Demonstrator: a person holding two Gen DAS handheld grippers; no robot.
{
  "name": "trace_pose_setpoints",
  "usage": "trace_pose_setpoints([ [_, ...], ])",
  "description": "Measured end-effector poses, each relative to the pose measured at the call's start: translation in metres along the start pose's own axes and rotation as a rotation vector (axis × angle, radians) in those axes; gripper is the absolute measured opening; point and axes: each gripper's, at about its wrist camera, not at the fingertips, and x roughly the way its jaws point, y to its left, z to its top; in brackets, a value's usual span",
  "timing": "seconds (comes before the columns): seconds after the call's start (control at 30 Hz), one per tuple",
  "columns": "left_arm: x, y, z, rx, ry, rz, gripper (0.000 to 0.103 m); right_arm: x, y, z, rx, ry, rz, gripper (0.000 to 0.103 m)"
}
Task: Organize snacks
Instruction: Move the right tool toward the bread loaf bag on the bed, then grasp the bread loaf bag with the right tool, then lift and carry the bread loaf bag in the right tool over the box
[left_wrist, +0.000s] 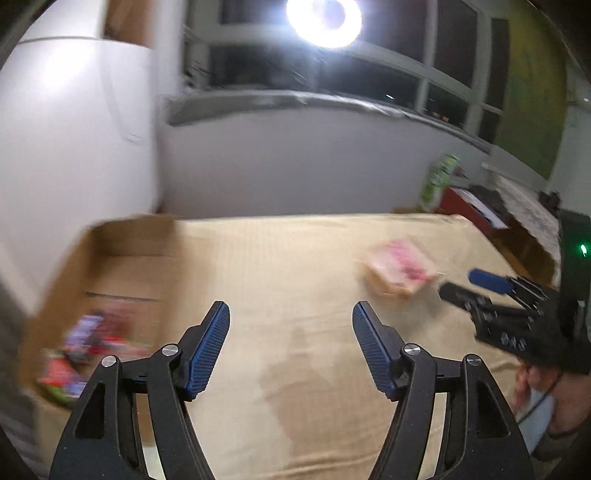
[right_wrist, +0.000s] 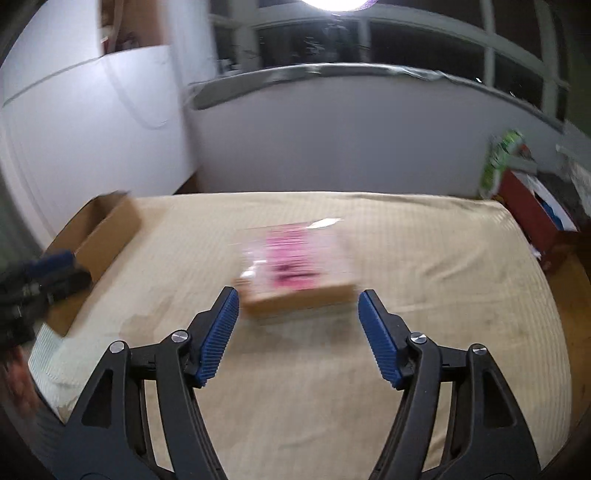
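A pink and tan snack box (right_wrist: 295, 269) lies on the beige cloth, just ahead of my right gripper (right_wrist: 297, 308), which is open and empty with the jaws wide on either side of the box's near edge. The box also shows in the left wrist view (left_wrist: 400, 271). My left gripper (left_wrist: 291, 319) is open and empty above the cloth. An open cardboard box (left_wrist: 110, 273) at the left holds several red and purple snack packs (left_wrist: 88, 343). The right gripper (left_wrist: 476, 286) appears at the right of the left wrist view.
The beige cloth-covered surface (right_wrist: 424, 280) fills the middle. A red box (right_wrist: 532, 218) and a green packet (right_wrist: 498, 162) stand beyond its far right corner. A white wall and a window ledge lie behind. The cardboard box (right_wrist: 107, 236) sits at the cloth's left edge.
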Motion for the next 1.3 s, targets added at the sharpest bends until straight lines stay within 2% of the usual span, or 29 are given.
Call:
trace_pose_setpoints([
  [0.07,0.028,-0.023,0.002,-0.006,0.048,-0.05,0.069,0.012,-0.025,0.007,0.034,0.03,0.034,0.07],
  [0.17,0.055,-0.043,0.008,-0.031,0.09,-0.091,0.069,0.028,-0.038,0.014,0.032,0.048,0.064,0.07],
  [0.37,0.099,-0.058,0.019,-0.078,0.128,-0.089,0.069,0.066,-0.033,0.026,-0.014,0.1,0.14,0.07],
  [0.47,0.108,-0.057,0.02,-0.102,0.141,-0.11,0.069,0.082,-0.03,0.025,-0.037,0.132,0.153,0.07],
  [0.53,0.11,-0.057,0.018,-0.108,0.145,-0.12,0.069,0.087,-0.031,0.026,-0.028,0.138,0.193,0.07],
  [0.67,0.124,-0.058,0.018,-0.118,0.168,-0.166,0.069,0.094,-0.036,0.024,0.021,0.153,0.272,0.059],
  [0.8,0.131,-0.06,0.019,-0.116,0.172,-0.212,0.069,0.097,-0.043,0.02,0.067,0.156,0.322,0.056],
  [0.9,0.132,-0.065,0.02,-0.101,0.172,-0.245,0.062,0.096,-0.042,0.018,0.07,0.151,0.321,0.053],
  [1.3,0.117,-0.072,0.027,-0.045,0.109,-0.24,0.057,0.062,-0.044,0.01,0.097,0.095,0.321,0.045],
])
